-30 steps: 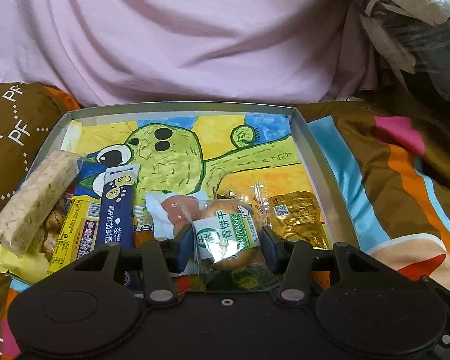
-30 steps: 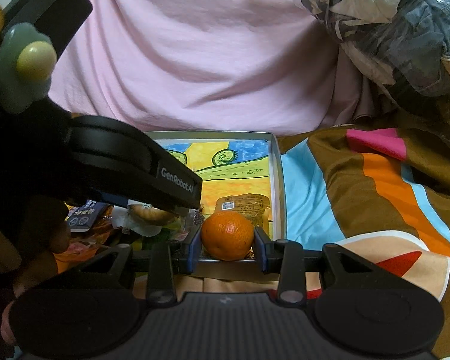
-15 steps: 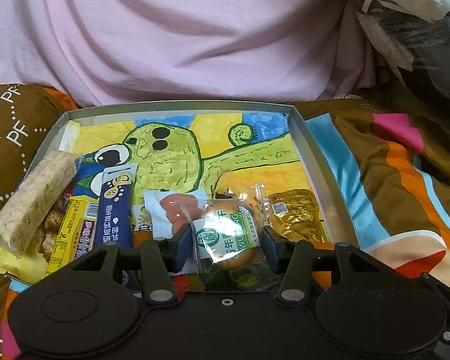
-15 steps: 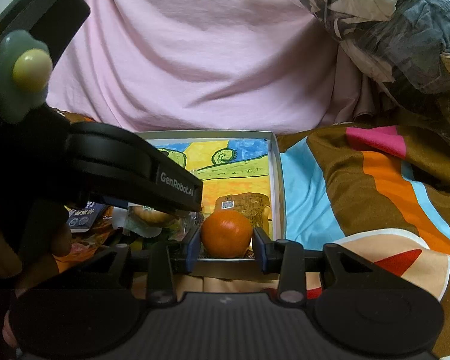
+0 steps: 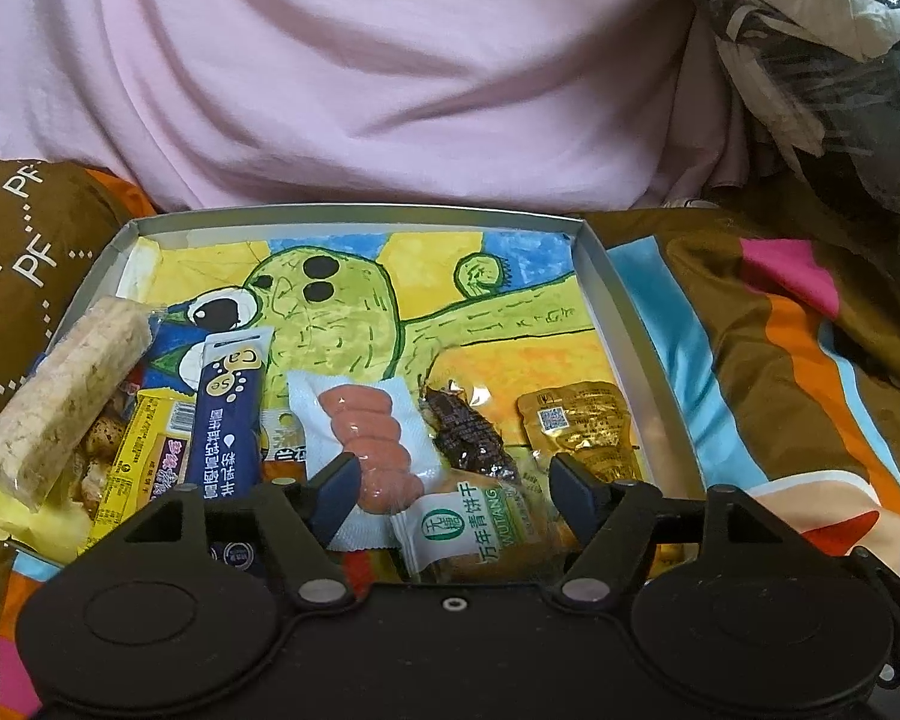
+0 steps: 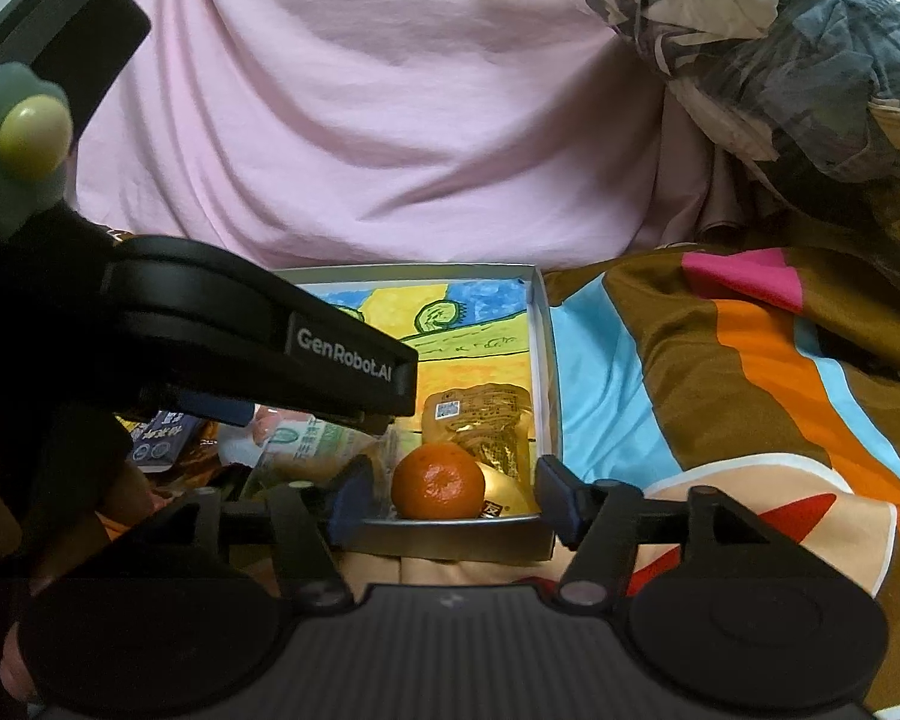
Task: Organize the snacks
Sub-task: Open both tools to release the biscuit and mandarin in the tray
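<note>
Left wrist view has us looking along our left gripper (image 5: 453, 495), whose fingers stand wide apart with the green-labelled pastry packet (image 5: 480, 525) lying loose between them, gripped by neither pad. We take the grey tray (image 5: 621, 324) as our landmark. The packet sits at the tray's near edge. Just beyond it lie a pink sausage pack (image 5: 375, 429) and a dark wrapped snack (image 5: 468, 435). A gold pouch (image 5: 582, 426) rests close to the tray's right wall. Along the left wall we see a rice cracker bar (image 5: 69, 396) leaning over the rim, a yellow packet (image 5: 147, 450) and a dark blue stick sachet (image 5: 228, 414). The far half of the tray floor shows only the painted cactus picture (image 5: 342, 312), so open room lies toward the far wall, under the pink cloth (image 5: 354, 78).

From the right wrist view our right gripper (image 6: 447, 498) also stands wide open, holding nothing. The orange (image 6: 438, 480) rests inside the tray's near right corner, between the fingers but clear of both, touching the near wall (image 6: 450, 534). The gold pouch (image 6: 486, 426) lies just behind it. The left gripper's body (image 6: 252, 336) crosses above the tray's left part. Striped bedding (image 6: 750, 390) spreads beyond the right wall
</note>
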`<state>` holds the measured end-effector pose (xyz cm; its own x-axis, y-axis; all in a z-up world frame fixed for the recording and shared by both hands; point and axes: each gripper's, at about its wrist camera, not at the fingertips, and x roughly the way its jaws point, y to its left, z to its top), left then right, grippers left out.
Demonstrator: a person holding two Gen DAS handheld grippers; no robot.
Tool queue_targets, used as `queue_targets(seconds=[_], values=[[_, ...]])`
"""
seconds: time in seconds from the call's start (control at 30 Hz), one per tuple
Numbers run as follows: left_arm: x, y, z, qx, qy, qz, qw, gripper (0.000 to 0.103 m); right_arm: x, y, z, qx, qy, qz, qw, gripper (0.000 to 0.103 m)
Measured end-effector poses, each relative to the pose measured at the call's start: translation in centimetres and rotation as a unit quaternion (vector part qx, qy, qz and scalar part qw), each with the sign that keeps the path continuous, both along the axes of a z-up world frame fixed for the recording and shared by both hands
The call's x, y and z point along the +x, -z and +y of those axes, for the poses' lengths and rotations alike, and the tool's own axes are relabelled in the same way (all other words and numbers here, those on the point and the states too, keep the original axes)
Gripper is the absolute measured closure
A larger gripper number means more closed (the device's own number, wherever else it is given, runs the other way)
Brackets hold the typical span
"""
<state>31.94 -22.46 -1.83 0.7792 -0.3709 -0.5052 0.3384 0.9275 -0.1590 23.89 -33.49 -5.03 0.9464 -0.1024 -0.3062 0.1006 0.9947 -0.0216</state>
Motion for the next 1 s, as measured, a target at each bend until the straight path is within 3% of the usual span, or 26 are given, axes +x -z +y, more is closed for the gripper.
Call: queue_targets(seconds=[0.33,0.47,0.6,0.8,1.0], values=[[-0.7,-0.7,0.9,-0.008,-0.017,-0.023,0.9996,0.010,-0.4,-0.1,0.1,0.000,0.002,-0.008,1.000,0.019],[-1.1,-0.8,1.7,-0.011,-0.028,-0.031,0.9991,0.009,-0.6,-0.2,0.2,0.000,0.004,-0.012,1.000,0.014],[-1.4,-0.9,2.5,-0.013,-0.047,-0.042,0.9979,0.001,-0.8,-0.2,0.3,0.001,0.005,-0.017,1.000,0.009],[-1.8,-1.1,3.9,-0.024,-0.073,-0.057,0.9954,0.001,-1.1,-0.5,0.3,0.006,0.008,-0.031,0.999,0.000],[-2.2,-1.2,5.0,-0.024,-0.094,-0.067,0.9930,0.001,-1.2,-0.8,0.1,0.009,0.018,-0.044,0.999,0.000]])
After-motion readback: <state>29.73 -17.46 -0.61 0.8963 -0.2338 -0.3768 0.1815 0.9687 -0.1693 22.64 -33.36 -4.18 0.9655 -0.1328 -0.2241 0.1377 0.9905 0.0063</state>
